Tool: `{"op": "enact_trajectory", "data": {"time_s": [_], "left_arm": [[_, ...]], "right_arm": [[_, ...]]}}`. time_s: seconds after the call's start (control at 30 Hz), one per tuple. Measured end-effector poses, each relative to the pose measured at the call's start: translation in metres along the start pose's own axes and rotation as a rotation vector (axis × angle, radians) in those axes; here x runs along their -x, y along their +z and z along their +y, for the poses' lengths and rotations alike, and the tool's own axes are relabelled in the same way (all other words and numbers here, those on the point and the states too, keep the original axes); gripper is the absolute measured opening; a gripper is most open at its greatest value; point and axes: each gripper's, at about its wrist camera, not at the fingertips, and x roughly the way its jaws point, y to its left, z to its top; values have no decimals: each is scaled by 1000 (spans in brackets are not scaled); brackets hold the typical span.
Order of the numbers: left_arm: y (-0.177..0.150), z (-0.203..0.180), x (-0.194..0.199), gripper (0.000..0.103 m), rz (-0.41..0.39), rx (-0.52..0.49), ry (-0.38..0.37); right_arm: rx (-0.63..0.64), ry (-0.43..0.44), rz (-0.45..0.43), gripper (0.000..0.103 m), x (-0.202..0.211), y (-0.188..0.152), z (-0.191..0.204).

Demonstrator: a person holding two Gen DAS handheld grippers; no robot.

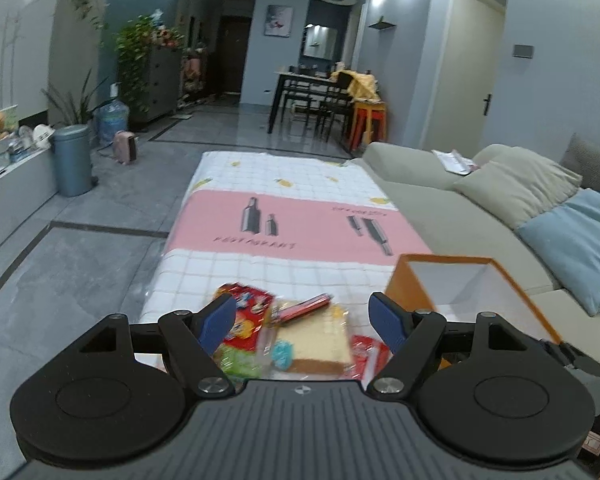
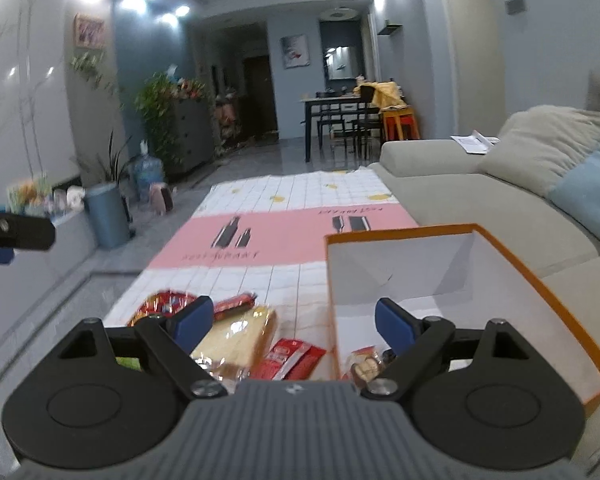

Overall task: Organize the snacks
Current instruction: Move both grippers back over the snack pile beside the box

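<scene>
Several snacks lie on the near end of the table. A wrapped bread slice (image 1: pixel 314 340) (image 2: pixel 236 340) lies in the middle, with a red cartoon packet (image 1: pixel 246 316) at its left, a thin red stick pack (image 1: pixel 304 305) (image 2: pixel 234 303) behind it and a red sachet (image 1: pixel 366 354) (image 2: pixel 290 358) at its right. An orange box with a white inside (image 1: pixel 404 284) (image 2: pixel 556 312) stands at the right, with one snack (image 2: pixel 366 362) in its near corner. My left gripper (image 1: pixel 304 320) is open above the snacks. My right gripper (image 2: pixel 294 324) is open above the box's left wall.
The table wears a white checked and pink cloth (image 1: pixel 300 220) (image 2: pixel 276 236). A beige sofa (image 1: pixel 480 200) (image 2: pixel 480 184) with cushions runs along its right side. A grey bin (image 1: pixel 73 160) and a low cabinet stand at the left. A dining table (image 1: pixel 312 92) is far behind.
</scene>
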Motion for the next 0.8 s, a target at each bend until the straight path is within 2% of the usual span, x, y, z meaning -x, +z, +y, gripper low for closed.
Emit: {"op": "enact_trajectory", "data": {"time_s": [0.33, 0.43, 0.57, 0.7, 0.8], "left_arm": [[-12, 65, -14, 89, 45, 108, 76], [-13, 78, -22, 89, 58, 96, 129], [-15, 87, -31, 89, 66, 90, 159], [-22, 91, -46, 89, 104, 90, 157], [-31, 93, -61, 89, 171, 46, 140]], "right_arm": [[102, 69, 61, 86, -32, -14, 46], [120, 101, 77, 86, -41, -21, 58], [183, 139, 110, 86, -56, -32, 70], [205, 126, 164, 86, -76, -44, 76], [178, 121, 211, 86, -90, -50, 76]]}}
